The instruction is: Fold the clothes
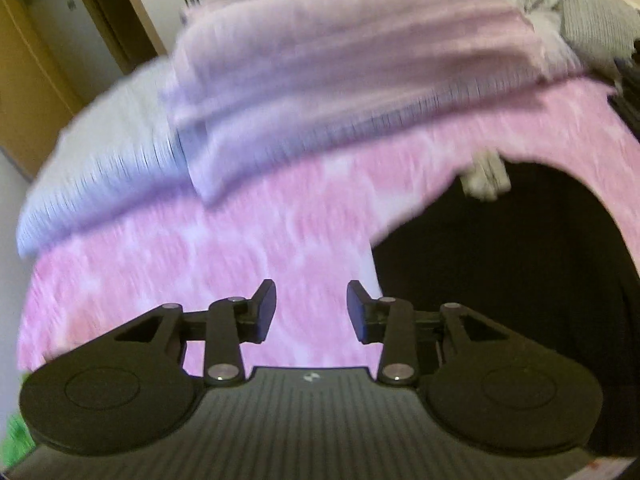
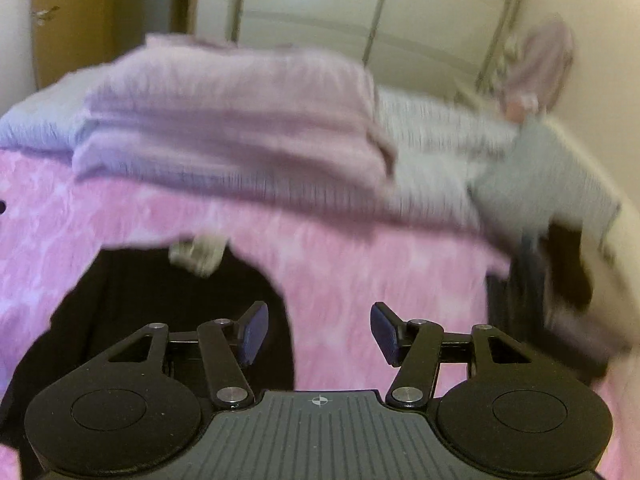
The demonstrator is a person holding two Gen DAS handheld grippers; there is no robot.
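A black garment (image 1: pixel 520 280) lies on the pink patterned bedspread (image 1: pixel 200 264), with a small pale label (image 1: pixel 486 176) at its far edge. My left gripper (image 1: pixel 311 312) hovers over the pink cover just left of the garment, its jaws apart and empty. In the right wrist view the same black garment (image 2: pixel 160 300) lies at lower left with the label (image 2: pixel 198 256) at its top. My right gripper (image 2: pixel 316 334) stands open with nothing between its pads, its left finger over the garment's right edge and its right finger over the bedspread (image 2: pixel 360 264). Both views are motion-blurred.
A folded lilac blanket (image 1: pixel 340 72) lies across the far side of the bed on a pale sheet (image 1: pixel 108 152). A grey cloth (image 2: pixel 540 176) and dark clothes (image 2: pixel 560 280) lie at the right edge. A wardrobe (image 2: pixel 360 12) and door stand behind.
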